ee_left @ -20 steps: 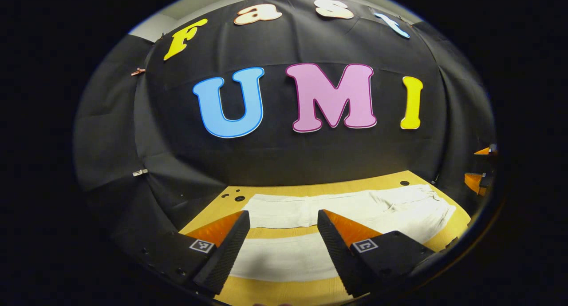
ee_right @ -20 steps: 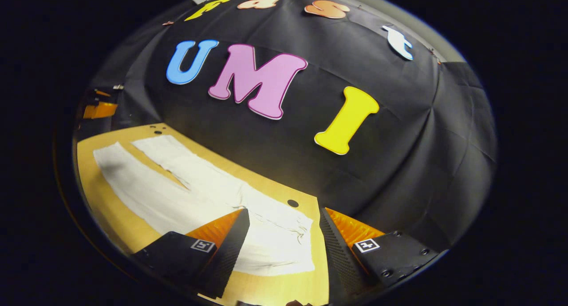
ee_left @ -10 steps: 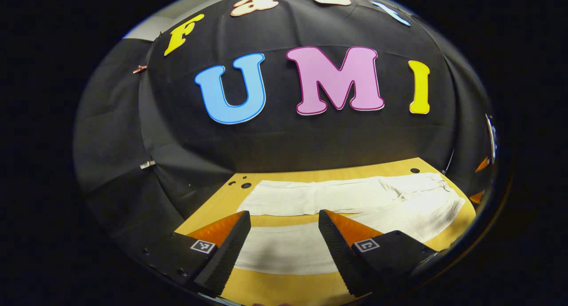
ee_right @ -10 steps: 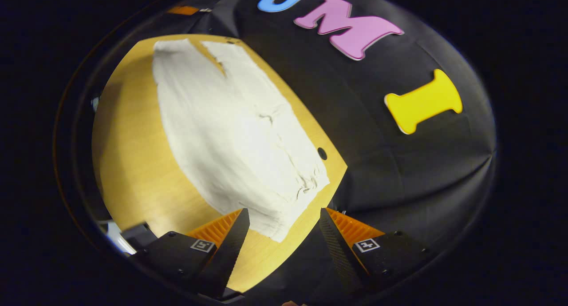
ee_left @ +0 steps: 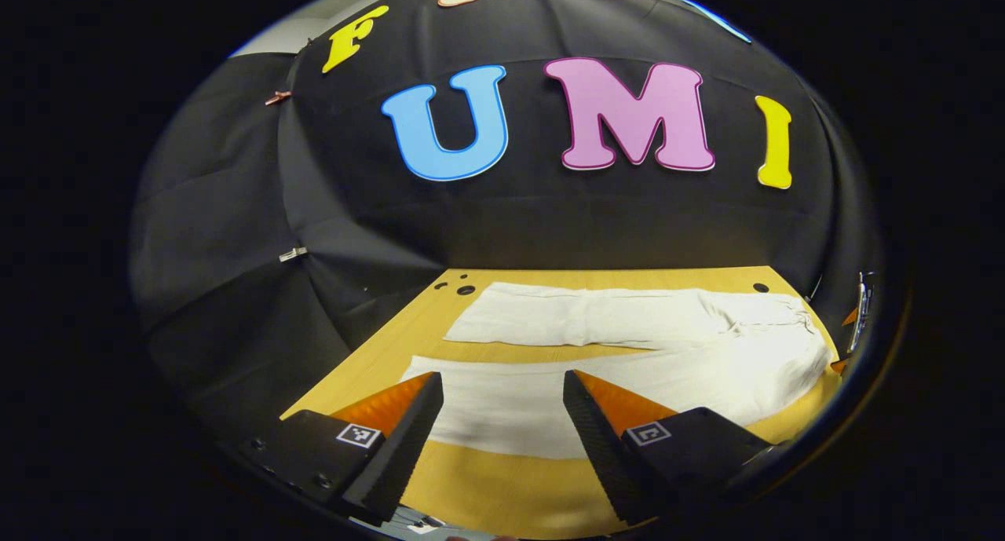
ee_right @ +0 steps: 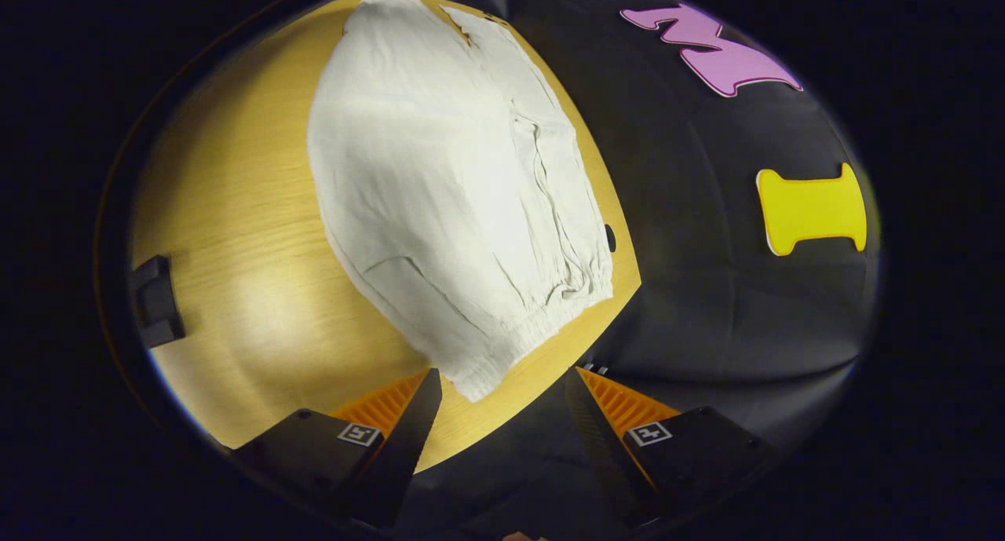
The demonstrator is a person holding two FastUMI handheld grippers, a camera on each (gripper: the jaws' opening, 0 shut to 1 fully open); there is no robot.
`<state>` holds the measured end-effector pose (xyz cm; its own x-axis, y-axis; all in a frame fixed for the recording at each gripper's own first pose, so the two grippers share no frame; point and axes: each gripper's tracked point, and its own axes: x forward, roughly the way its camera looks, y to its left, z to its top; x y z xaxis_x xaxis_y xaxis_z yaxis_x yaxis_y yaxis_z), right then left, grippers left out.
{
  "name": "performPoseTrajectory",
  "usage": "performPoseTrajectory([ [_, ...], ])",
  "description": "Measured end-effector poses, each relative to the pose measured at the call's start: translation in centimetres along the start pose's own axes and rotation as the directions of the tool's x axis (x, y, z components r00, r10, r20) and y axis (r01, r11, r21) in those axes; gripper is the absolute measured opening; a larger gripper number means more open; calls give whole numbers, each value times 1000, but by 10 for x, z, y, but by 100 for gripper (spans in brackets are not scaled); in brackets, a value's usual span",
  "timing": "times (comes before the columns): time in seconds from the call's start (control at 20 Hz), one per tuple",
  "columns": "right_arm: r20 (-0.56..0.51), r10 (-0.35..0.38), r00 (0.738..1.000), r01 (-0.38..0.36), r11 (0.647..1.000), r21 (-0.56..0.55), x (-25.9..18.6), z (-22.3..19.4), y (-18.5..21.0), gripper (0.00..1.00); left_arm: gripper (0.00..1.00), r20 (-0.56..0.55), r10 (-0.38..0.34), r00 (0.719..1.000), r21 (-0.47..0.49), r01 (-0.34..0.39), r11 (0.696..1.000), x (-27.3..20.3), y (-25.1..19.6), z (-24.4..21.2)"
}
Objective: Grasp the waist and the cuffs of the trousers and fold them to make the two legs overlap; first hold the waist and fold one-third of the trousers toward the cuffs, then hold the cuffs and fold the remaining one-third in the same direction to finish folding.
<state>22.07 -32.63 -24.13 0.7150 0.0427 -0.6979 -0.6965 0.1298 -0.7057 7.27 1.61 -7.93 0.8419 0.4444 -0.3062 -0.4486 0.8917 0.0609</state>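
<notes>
Still unfolded: both grippers open

The trousers [ee_left: 628, 360] lay flat along the table's [ee_right: 235, 211] far edge, legs apart. The left gripper [ee_left: 502, 423] and right gripper [ee_right: 502, 415] hovered, jaws apart, empty. Best to pinch waistband [ee_right: 534, 329] and cuff at their near corners together

In the left gripper view, the near leg of the trousers [ee_left: 628, 384] is partly hidden behind the left gripper [ee_left: 502, 423], whose spread fingers cover parts of its near edge, and the waist end at the right runs into the picture's rim. In the right gripper view, the cuffs at the far end are cut off by the top edge, and a small dark object [ee_right: 155, 301] at the table's [ee_right: 228, 235] left side is too unclear to identify.
</notes>
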Motion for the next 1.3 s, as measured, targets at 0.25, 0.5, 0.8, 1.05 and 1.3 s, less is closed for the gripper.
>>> performPoseTrajectory([
  [0.25,-10,13,1000,-14,991,-134,30,5,9,98,98,-30,60,998,-5,-60,998,-7,17,-11],
  [0.5,-16,-36,999,32,983,-180,42,13,0,92,98,-59,96,994,-21,-97,995,-10,27,-25],
  [0.8,-69,39,997,-46,994,-101,48,8,15,61,97,-91,121,989,47,-117,992,-9,33,-44],
  [1.05,-110,84,990,-99,986,-135,60,8,16,27,98,-157,131,979,58,-123,991,-11,43,-74],
  [1.3,-118,168,979,-179,979,-99,57,9,18,5,98,-196,178,964,255,-125,959,6,83,-106],
])
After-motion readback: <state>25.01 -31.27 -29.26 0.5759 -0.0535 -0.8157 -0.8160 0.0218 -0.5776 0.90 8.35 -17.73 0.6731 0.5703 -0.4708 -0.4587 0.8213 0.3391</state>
